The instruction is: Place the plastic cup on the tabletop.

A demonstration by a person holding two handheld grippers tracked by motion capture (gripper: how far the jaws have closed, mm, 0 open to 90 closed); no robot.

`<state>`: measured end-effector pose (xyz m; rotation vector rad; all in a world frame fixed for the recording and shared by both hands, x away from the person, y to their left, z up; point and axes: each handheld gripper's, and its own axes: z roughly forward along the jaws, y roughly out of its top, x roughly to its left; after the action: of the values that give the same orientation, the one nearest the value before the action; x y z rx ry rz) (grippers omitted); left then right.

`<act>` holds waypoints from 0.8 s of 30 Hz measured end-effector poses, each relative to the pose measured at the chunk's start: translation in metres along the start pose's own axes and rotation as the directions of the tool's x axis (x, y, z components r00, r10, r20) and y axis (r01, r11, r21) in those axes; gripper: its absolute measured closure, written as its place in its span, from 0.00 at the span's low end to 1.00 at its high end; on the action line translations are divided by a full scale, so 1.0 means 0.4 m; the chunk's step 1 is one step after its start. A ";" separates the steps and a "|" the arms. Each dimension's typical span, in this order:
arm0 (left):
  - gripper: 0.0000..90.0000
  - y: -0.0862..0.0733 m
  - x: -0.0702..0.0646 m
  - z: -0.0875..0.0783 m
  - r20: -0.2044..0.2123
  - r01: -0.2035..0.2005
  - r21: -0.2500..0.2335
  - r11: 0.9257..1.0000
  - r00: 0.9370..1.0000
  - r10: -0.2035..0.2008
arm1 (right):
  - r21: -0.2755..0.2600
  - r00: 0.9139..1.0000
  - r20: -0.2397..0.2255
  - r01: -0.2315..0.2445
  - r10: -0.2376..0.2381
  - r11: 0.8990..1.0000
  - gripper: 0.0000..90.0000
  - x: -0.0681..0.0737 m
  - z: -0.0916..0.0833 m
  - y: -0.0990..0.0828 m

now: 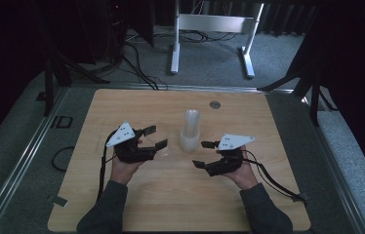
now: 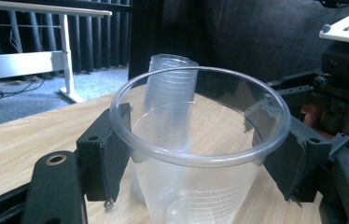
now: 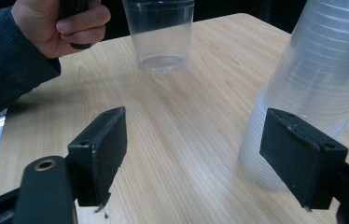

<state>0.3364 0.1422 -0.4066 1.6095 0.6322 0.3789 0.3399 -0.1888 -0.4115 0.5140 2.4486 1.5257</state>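
My left gripper (image 1: 157, 137) is shut on a single clear plastic cup (image 2: 200, 154), its pads (image 2: 112, 158) pressing just under the rim on both sides. The cup stands upright, its base at or just above the wooden table (image 1: 122, 204). That same cup (image 3: 161, 35) appears across the table in the right gripper view, below the person's left hand (image 3: 60, 23). A tall stack of clear cups (image 1: 190, 131) stands mid-table between the grippers. My right gripper (image 1: 201, 154) is open, with nothing between its jaws. The stack (image 3: 322, 70) rises just beyond its right pad (image 3: 303, 154).
A small metal disc (image 1: 214, 104) is set into the table near its far edge. Beyond the table stand a white desk frame (image 1: 214, 24) and loose cables (image 1: 136, 63) on grey carpet. Dark curtains close off the back and sides.
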 end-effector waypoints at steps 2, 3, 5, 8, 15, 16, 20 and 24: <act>0.32 -0.002 0.002 -0.003 -0.002 0.004 -0.002 1.000 1.000 -0.004 | 0.003 1.000 0.000 0.000 0.000 1.000 0.25 0.001 0.000 -0.001; 0.32 -0.002 0.003 -0.005 -0.008 0.004 -0.001 1.000 1.000 -0.004 | 0.004 1.000 -0.002 0.000 0.000 1.000 0.25 0.001 0.000 -0.001; 0.32 -0.003 0.004 -0.007 -0.012 0.007 -0.002 1.000 1.000 -0.007 | 0.004 1.000 -0.001 0.002 -0.002 1.000 0.25 0.002 0.001 -0.001; 0.32 -0.004 0.010 -0.014 -0.027 0.007 -0.001 1.000 1.000 -0.007 | -0.002 1.000 -0.010 0.000 0.000 1.000 0.25 0.001 0.002 -0.004; 0.32 -0.003 0.013 -0.018 -0.048 -0.002 0.003 1.000 0.999 0.002 | 0.001 1.000 -0.007 -0.018 0.018 1.000 0.25 -0.006 -0.003 -0.019; 0.32 -0.004 0.014 -0.016 -0.053 -0.001 0.004 1.000 0.999 0.001 | 0.001 1.000 -0.006 -0.018 0.018 1.000 0.25 -0.007 -0.004 -0.020; 0.32 -0.006 0.016 -0.014 -0.070 -0.003 0.010 1.000 0.998 0.004 | -0.004 1.000 -0.003 -0.021 0.021 1.000 0.25 -0.009 -0.009 -0.022; 0.32 -0.006 0.017 -0.012 -0.092 -0.010 0.020 1.000 0.996 0.012 | -0.008 1.000 0.000 -0.021 0.021 1.000 0.25 -0.009 -0.009 -0.024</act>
<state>0.3385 0.1503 -0.4091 1.6217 0.6990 0.4581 0.3401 -0.1970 -0.4186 0.5396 2.4436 1.5429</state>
